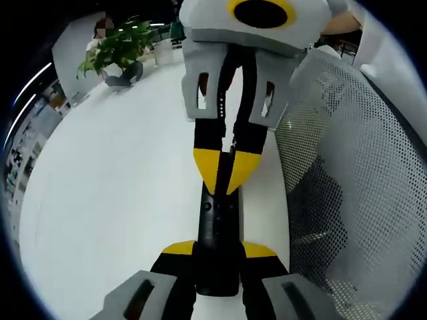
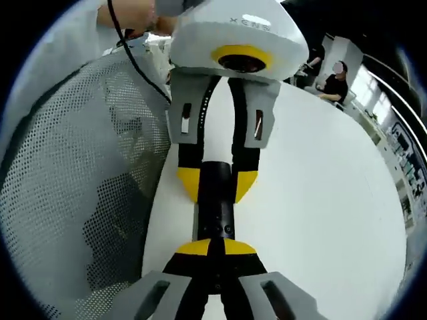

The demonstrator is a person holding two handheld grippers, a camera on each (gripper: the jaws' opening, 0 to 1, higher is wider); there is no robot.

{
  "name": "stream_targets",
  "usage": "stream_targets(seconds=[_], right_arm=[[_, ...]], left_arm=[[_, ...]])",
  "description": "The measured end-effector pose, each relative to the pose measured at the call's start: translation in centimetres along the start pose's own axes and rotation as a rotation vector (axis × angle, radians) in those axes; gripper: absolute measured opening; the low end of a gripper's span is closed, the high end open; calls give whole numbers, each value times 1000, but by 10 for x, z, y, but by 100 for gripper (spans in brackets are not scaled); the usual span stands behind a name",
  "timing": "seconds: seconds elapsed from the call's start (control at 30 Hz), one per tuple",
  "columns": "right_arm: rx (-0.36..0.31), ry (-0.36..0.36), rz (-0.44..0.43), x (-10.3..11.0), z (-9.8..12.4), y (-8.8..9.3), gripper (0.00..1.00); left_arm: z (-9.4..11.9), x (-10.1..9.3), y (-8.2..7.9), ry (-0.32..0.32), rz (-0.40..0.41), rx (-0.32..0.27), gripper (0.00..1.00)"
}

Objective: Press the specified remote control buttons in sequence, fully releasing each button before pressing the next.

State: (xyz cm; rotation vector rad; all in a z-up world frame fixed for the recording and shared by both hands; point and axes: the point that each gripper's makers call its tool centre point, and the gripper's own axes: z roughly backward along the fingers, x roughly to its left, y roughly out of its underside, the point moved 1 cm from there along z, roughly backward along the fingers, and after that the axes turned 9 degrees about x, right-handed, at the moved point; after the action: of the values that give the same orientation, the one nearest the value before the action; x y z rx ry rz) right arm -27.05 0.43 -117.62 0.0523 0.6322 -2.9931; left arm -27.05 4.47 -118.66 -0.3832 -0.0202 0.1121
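Black remote [image 1: 217, 233] is clamped by the left tool [image 1: 217, 257]; the right tool [image 2: 215, 248] presses it with tips together. Off-centre pressure risks hitting neighbouring buttons.

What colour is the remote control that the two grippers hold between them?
The remote control is black, a long slim bar with small buttons; it shows best in the right gripper view.

I am seeing the near end of the black remote [image 1: 217, 247] hiding between the left gripper [image 1: 219, 252] tips. The right gripper [image 2: 215, 250] tips are covering the remote's other end, so I am not reading any buttons. The mesh chair [image 2: 73, 193] is running off the edge.
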Motion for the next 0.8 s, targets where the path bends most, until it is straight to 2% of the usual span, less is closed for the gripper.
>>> stream_targets(seconds=[0.07, 0.23, 0.33, 0.37, 0.43, 0.53, 0.8], right_arm=[[20, -2, -37, -1, 0, -1, 1], [76, -21, -191, -4, -1, -1, 0], [85, -7, -208, -4, -2, -2, 0], [83, -1, -203, -3, -2, -2, 0], [54, 32, -131, -4, -1, -3, 0], [31, 19, -60, -2, -1, -3, 0], [39, -18, -69, -3, 0, -3, 0]], left_arm=[[0, 0, 0, 0, 1, -1, 22], [0, 0, 0, -1, 6, -1, 22], [0, 0, 0, -1, 6, 0, 22], [0, 0, 0, -1, 6, -1, 22], [0, 0, 0, -1, 7, -2, 22], [0, 0, 0, 1, -1, 2, 22], [0, 1, 0, 2, 13, 16, 22]])
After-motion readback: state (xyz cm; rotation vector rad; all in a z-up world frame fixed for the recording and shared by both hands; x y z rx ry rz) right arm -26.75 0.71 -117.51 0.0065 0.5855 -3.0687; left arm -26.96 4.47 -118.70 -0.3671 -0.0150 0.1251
